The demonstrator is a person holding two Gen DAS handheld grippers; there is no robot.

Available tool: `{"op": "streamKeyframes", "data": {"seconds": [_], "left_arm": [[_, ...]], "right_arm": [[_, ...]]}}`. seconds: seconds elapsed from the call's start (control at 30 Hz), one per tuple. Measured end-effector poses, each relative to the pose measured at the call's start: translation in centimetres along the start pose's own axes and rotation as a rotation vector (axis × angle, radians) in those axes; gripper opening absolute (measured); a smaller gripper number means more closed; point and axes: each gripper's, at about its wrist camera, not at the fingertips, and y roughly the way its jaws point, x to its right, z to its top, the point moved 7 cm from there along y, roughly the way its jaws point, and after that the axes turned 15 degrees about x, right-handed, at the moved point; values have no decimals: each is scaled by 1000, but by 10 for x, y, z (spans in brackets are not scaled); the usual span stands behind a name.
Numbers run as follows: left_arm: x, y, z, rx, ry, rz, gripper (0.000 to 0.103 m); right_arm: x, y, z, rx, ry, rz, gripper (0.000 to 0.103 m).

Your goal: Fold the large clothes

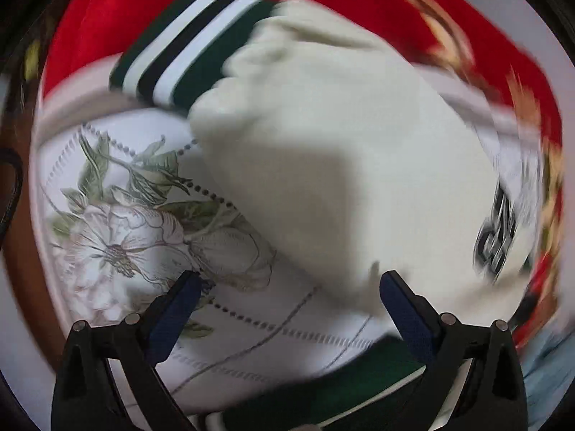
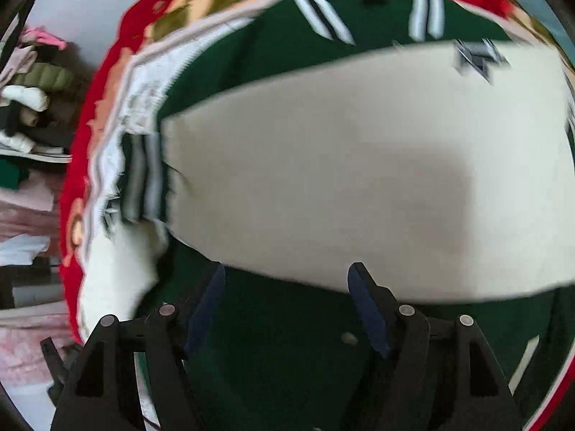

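Note:
A green varsity jacket with cream sleeves lies on a bed. In the left wrist view a cream sleeve (image 1: 323,151) runs across the middle, ending in a green, white and black striped cuff (image 1: 190,50) at upper left. My left gripper (image 1: 289,280) is open and empty just above the sleeve. In the right wrist view a cream sleeve (image 2: 359,165) lies folded across the green jacket body (image 2: 287,341). Its striped cuff (image 2: 142,179) is at the left. My right gripper (image 2: 285,276) is open and empty over the green body, at the sleeve's near edge.
A white floral sheet (image 1: 118,244) covers the bed, with a red patterned blanket (image 1: 107,10) beyond it. The blanket also rims the jacket in the right wrist view (image 2: 90,115). A pile of other clothes (image 2: 28,107) lies at the far left.

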Motion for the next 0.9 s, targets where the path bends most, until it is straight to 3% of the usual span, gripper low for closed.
{"op": "streamKeyframes", "data": {"seconds": [0.1,0.2,0.23,0.3,0.37,0.4,0.63,0.7,0.77,0.9], "left_arm": [[-9,8,28,85,-94,2,101],[-6,10,61,232,-69,42,94],[-1,11,74,288,-41,68,81],[12,16,95,354,12,95,66],[27,18,117,412,81,105,22],[34,17,127,423,108,97,19],[95,-45,184,565,243,-13,14],[129,-74,180,614,298,-53,14],[157,-103,179,669,364,-95,14],[219,-148,153,757,522,-172,14]], "right_arm": [[10,9,-10,-20,18,-41,73],[8,16,-22,-22,31,-58,73],[8,15,-23,-23,28,-66,73],[1,21,-27,-21,22,-78,73],[-6,22,-26,-15,16,-86,73],[-13,21,-24,-9,13,-77,73],[-62,14,6,73,30,45,72],[-79,22,15,85,66,101,62],[-97,42,23,77,119,175,35],[-99,83,20,-7,143,217,35]]}}
